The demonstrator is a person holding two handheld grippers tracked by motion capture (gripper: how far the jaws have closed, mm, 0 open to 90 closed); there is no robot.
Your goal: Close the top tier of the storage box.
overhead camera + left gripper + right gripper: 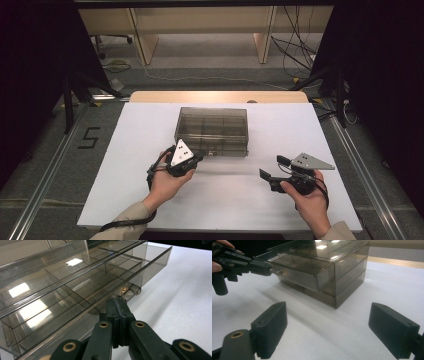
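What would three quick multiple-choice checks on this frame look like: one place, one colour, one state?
1. Where do the left gripper jaws sit?
A at the drawer handle
B on the cabinet top
C flat on the table

2. What colour is the drawer cabinet?
A opaque white
B smoky see-through grey
C red

3. How are the right gripper jaws?
A shut
B open, nothing between them
C clamped on the drawer

Key: 1 A, closed jaw tips meet the handle in the left gripper view; 2 B, dividers show through the walls; 3 B, the pads stand wide apart over bare table.
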